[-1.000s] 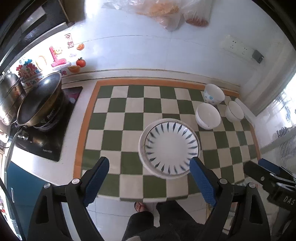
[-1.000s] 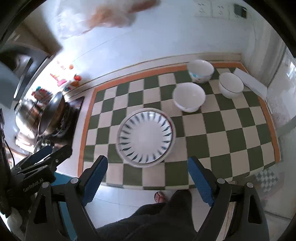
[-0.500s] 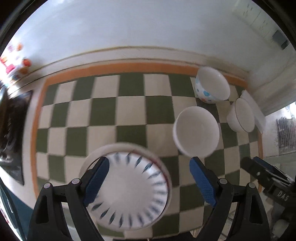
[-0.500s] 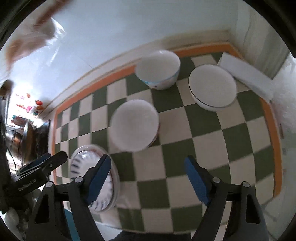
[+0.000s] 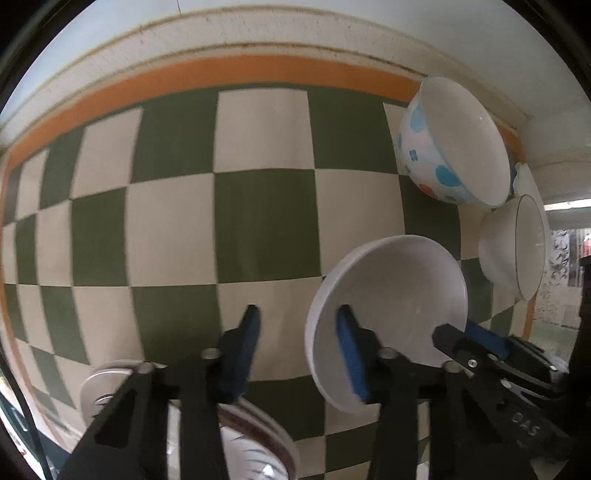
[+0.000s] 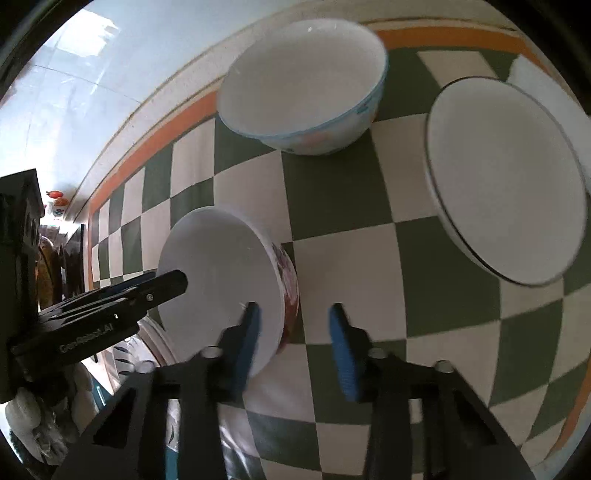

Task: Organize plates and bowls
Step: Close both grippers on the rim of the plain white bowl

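Observation:
A white bowl with a red floral outside [image 5: 399, 295] [image 6: 218, 266] stands on the checked cloth. My left gripper [image 5: 299, 339] is open and straddles its left rim, one blue pad inside and one outside. My right gripper [image 6: 293, 332] is open and straddles its right rim the same way. A blue-flowered bowl [image 5: 450, 144] [image 6: 306, 81] stands behind it. A white bowl with a dark rim line [image 5: 517, 247] [image 6: 506, 181] stands to the right. A blue-striped plate [image 5: 236, 435] [image 6: 147, 354] lies at the near left, mostly hidden by the grippers.
The green and white checked cloth [image 5: 266, 225] with an orange border covers the counter up to the white wall [image 5: 258, 33]. Fruit-shaped items [image 6: 55, 201] sit far left by the wall. The cloth's front edge lies just below the plate.
Both grippers have dropped close to the counter and moved onto the middle white bowl from opposite sides. Their jaws have narrowed but stay open. The plate has slid out to the near left of view.

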Demonstrator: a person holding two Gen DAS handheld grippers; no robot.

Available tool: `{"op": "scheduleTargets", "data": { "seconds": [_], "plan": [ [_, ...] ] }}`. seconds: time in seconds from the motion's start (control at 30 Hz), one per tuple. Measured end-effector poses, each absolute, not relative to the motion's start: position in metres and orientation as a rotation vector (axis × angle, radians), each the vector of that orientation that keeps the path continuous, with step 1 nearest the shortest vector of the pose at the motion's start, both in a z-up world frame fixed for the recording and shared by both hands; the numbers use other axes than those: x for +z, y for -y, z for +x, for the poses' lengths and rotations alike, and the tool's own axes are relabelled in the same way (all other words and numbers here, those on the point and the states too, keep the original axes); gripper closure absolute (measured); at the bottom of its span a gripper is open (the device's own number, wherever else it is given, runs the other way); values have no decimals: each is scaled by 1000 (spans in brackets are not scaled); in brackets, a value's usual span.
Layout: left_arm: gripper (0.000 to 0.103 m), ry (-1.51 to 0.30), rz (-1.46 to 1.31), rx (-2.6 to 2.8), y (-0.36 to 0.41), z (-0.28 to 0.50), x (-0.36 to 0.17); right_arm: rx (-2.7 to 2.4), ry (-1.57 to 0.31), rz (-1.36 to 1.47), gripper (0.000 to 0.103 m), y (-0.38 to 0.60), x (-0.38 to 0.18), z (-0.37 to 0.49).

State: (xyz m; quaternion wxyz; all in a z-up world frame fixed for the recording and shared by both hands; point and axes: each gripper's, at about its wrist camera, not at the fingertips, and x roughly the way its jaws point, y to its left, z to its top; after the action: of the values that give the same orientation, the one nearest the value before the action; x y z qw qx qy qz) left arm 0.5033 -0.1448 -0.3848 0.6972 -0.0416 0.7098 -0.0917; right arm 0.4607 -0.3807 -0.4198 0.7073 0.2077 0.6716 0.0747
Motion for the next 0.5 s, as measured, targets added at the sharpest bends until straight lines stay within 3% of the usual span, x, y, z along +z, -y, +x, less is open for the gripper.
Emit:
{"op": "scheduleTargets", "data": {
  "seconds": [0.03,0.1,0.2,0.5],
  "plan": [
    [82,-1591,-105,-202,144,504,-387,175,-1503,460,81,379,-423,464],
    [86,-1603,-124,-205,143,503,-392,193,-1507,465,91,378,-428,469],
    [92,-1596,-133,-213,144,500,-393,201,-1501,437,92,376,-428,472],
    [93,-1574,-113,-239,160,477,-374,218,-1495,401,93,383,-408,463]
  ]
}}
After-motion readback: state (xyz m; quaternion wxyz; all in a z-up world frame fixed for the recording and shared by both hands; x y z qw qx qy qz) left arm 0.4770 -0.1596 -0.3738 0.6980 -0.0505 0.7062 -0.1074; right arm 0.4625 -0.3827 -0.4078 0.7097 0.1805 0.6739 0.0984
